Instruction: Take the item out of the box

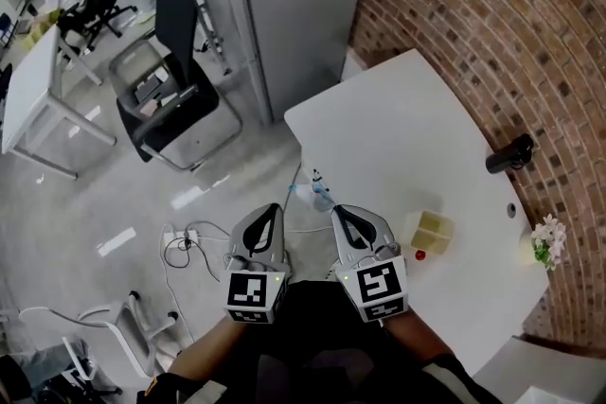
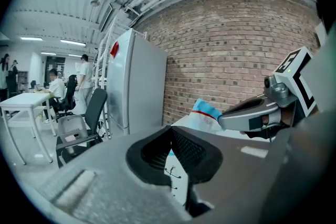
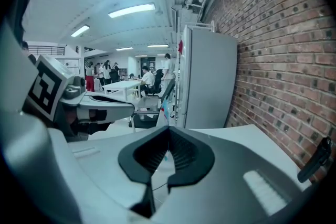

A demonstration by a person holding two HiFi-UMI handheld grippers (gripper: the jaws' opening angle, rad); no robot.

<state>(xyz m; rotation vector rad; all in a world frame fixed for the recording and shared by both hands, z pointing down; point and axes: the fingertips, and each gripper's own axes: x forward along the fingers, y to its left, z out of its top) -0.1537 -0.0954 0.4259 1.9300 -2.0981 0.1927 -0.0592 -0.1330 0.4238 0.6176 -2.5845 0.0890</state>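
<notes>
Both tongs pressed together on nothing, left gripper (image 1: 273, 211) and right gripper (image 1: 339, 211) held by the table's (image 1: 398, 128) near edge; box (image 1: 432, 231) lies to the right, untouched, with a red item (image 1: 419, 254) at its near corner, seemingly already outside.

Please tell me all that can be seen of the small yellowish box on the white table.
The box is small, roughly square and pale yellow, seemingly translucent plastic. It sits flat on the white table, near the person's edge, right of the right gripper, which does not touch it. A small red thing lies at its near corner; whether they touch is unclear, and so is whether the box has a lid.
</notes>
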